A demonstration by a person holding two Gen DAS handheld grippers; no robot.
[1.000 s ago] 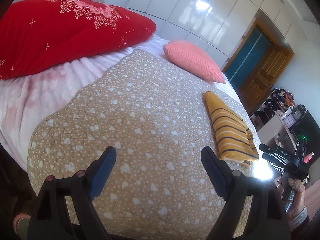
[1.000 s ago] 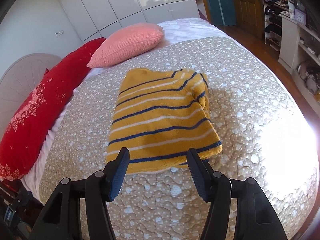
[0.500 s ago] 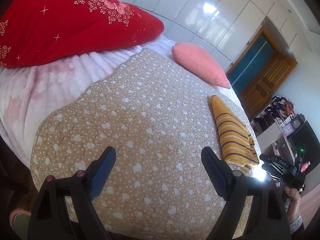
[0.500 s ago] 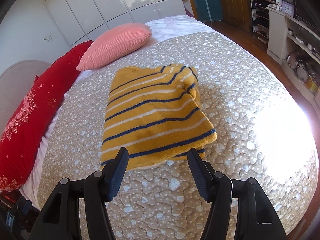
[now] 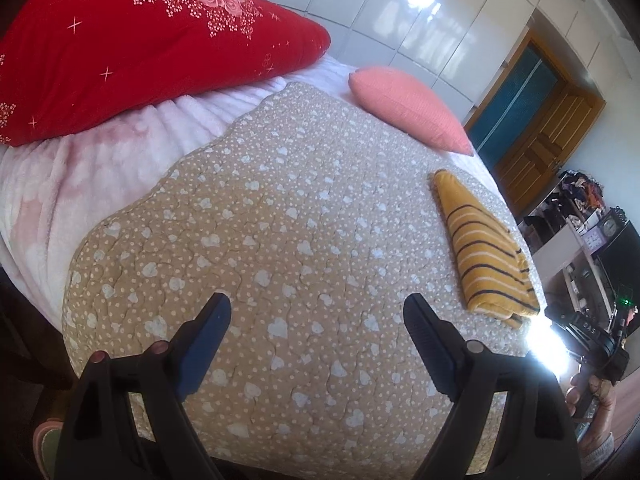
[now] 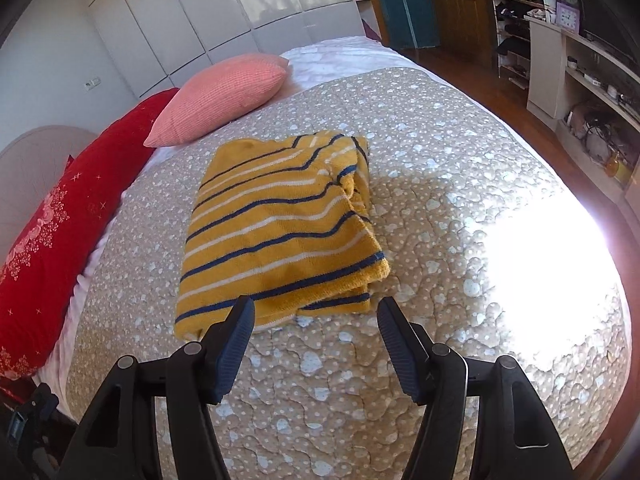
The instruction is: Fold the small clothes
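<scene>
A yellow garment with navy and white stripes (image 6: 280, 228) lies folded into a rough rectangle on the beige heart-print quilt (image 6: 460, 184). My right gripper (image 6: 316, 312) is open and empty, held just short of the garment's near edge. The garment also shows in the left wrist view (image 5: 486, 246), far right on the quilt (image 5: 280, 208). My left gripper (image 5: 318, 312) is open and empty over bare quilt, well to the left of the garment. The right gripper shows in the left wrist view (image 5: 588, 340) past the garment, held in a hand.
A red embroidered pillow (image 5: 132, 48) and a pink pillow (image 5: 408, 108) lie at the head of the bed. White wardrobes (image 6: 224, 12) stand behind. Shelves with clutter (image 6: 592, 80) and a wooden door (image 5: 540, 148) are beyond the bed's foot side.
Both grippers have shifted slightly over the bed and stay open. The folded garment has not moved.
</scene>
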